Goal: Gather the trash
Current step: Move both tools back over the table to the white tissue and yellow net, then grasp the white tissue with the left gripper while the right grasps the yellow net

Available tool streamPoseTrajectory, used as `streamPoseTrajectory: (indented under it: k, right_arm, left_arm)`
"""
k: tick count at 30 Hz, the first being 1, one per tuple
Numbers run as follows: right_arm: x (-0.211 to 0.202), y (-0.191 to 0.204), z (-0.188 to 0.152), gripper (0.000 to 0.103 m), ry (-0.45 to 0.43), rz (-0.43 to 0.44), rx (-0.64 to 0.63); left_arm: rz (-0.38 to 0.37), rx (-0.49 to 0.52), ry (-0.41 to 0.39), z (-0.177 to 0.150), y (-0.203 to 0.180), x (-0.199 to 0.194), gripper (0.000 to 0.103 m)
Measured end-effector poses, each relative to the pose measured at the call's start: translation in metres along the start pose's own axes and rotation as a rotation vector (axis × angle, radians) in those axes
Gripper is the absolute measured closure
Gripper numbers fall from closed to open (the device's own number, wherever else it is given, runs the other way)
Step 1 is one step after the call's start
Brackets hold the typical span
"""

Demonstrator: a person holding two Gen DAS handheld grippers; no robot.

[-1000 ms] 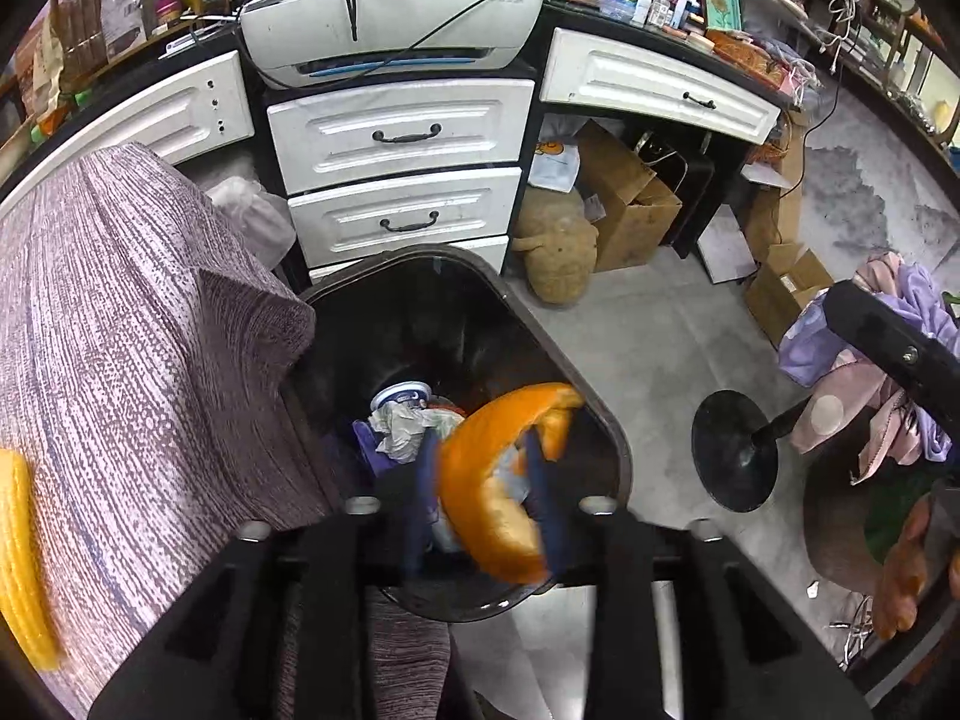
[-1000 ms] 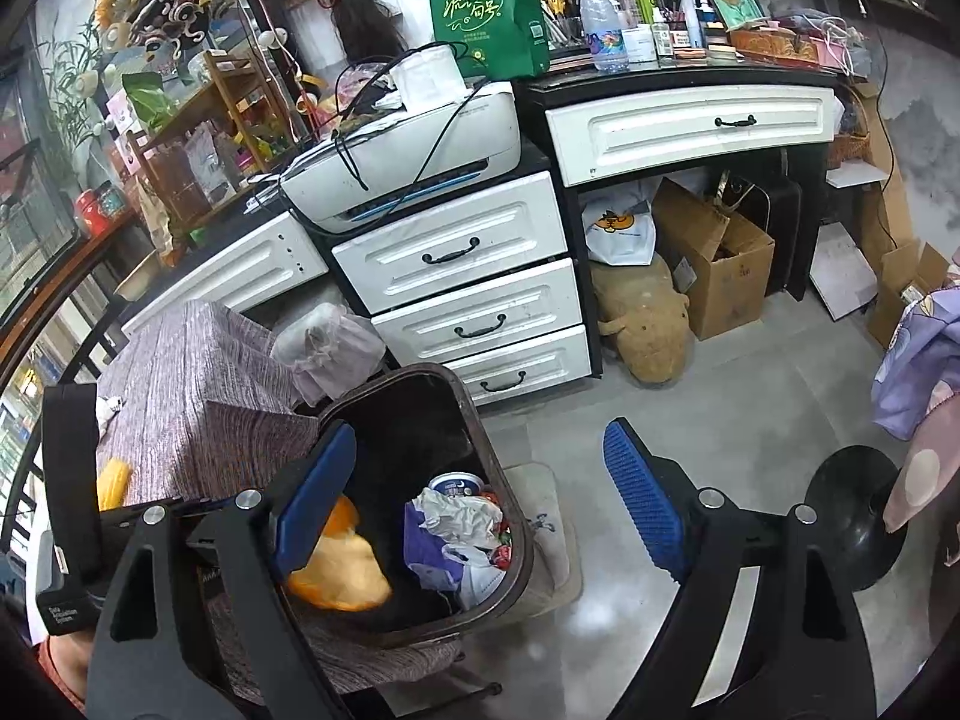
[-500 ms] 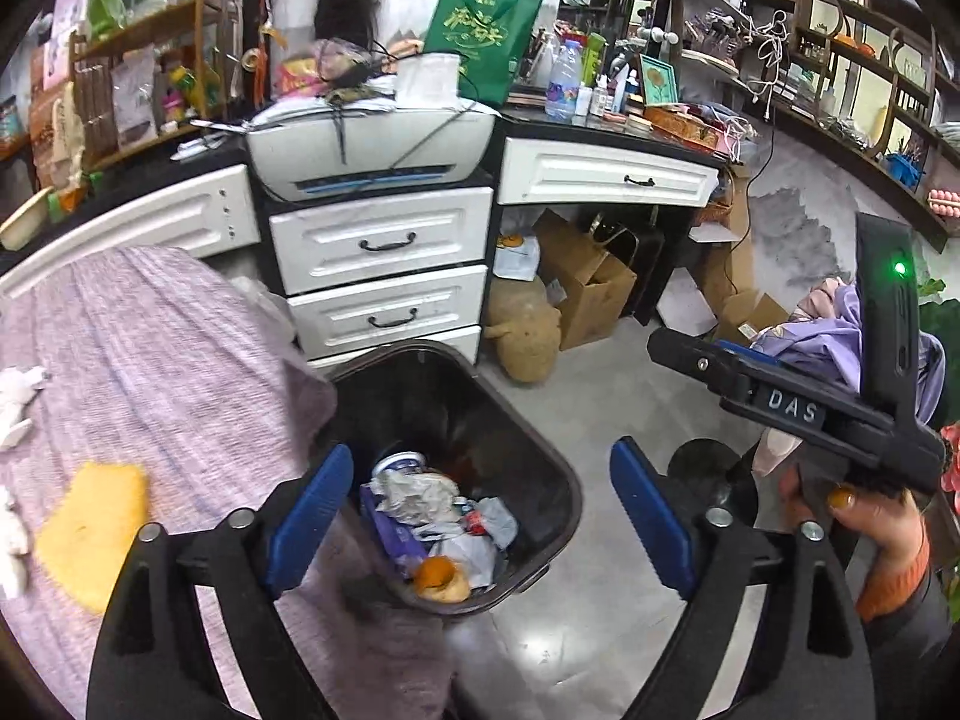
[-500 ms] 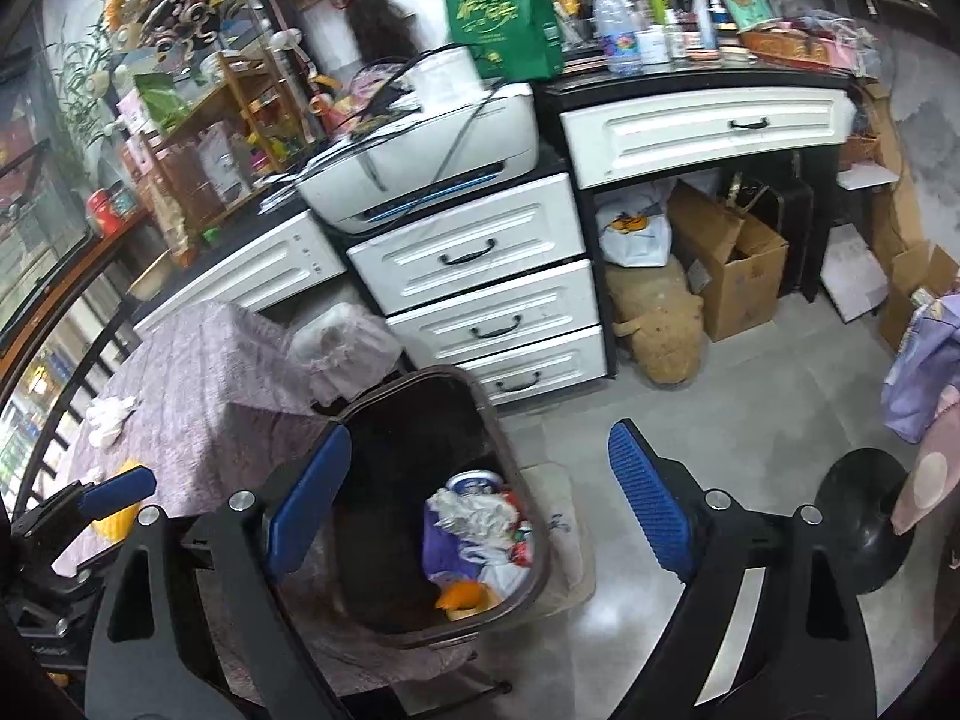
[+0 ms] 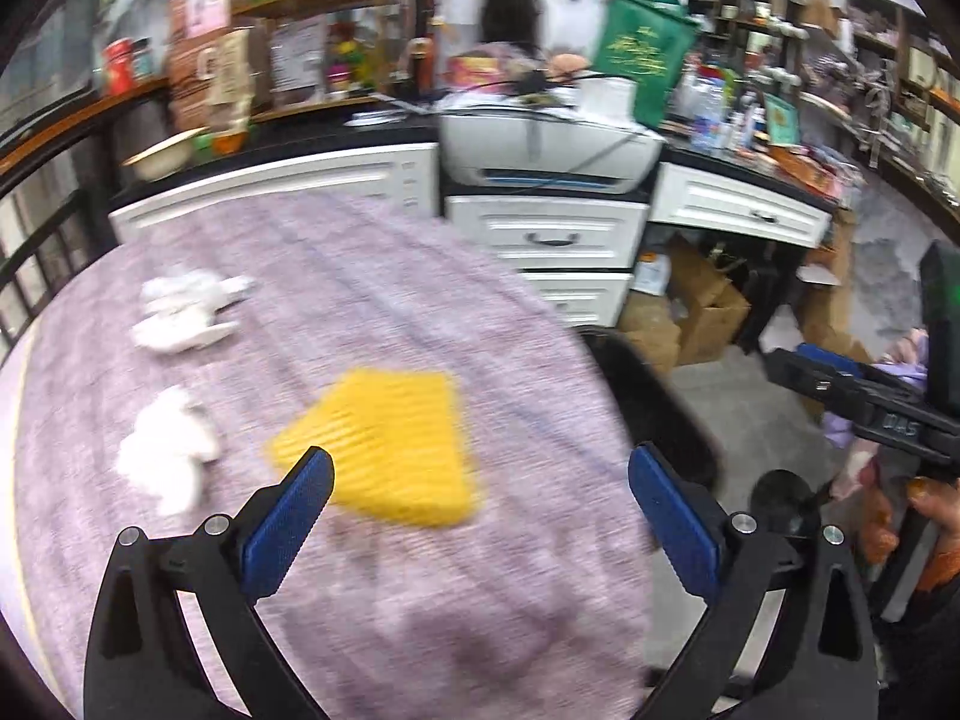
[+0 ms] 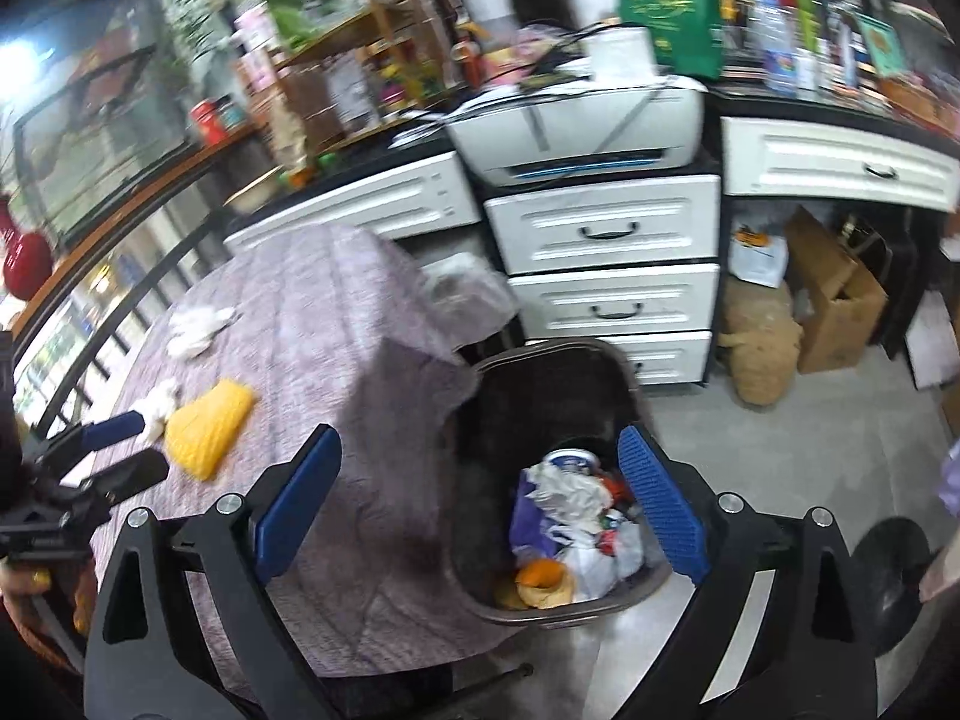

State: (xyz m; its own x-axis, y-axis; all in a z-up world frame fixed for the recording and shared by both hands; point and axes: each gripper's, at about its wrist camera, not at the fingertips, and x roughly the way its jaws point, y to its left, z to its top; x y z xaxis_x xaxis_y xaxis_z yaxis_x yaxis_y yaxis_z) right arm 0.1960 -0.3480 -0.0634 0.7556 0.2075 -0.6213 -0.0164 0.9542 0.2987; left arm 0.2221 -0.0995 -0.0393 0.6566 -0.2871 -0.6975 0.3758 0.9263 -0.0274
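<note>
Left claw: jaws opening, nothing between them, above the table.
Right claw: jaws opening, empty, over the table's corner and the bin.
Yellow wrapper: flat mid-table.
White tissues: toward the table's left edge.
Bin contents: orange peel, crumpled bags.

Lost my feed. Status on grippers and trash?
Left gripper and right gripper opening, nothing between jaws. Yellow ribbed wrapper and white crumpled tissues on purple tablecloth. Black bin unobstructed.
</note>
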Motion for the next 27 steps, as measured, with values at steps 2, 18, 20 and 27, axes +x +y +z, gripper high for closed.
streamPoseTrajectory:
  k: [2,18,20,27]
  right_arm:
    - [0.005,0.017,0.001,0.010,0.015,0.019,-0.041]
    - [0.029,0.118,0.004,0.010,0.073,0.143,-0.246]
    - [0.032,0.128,0.003,0.010,0.083,0.156,-0.269]
    - [0.043,0.159,-0.001,0.010,0.110,0.183,-0.345]
  left_arm:
    - [0.062,-0.021,-0.008,-0.006,0.019,-0.005,0.006]
    - [0.236,-0.173,0.043,-0.006,0.128,0.012,0.023]
    - [0.223,-0.173,0.068,-0.006,0.132,0.019,0.032]
    - [0.184,-0.239,0.093,-0.014,0.148,0.024,0.065]
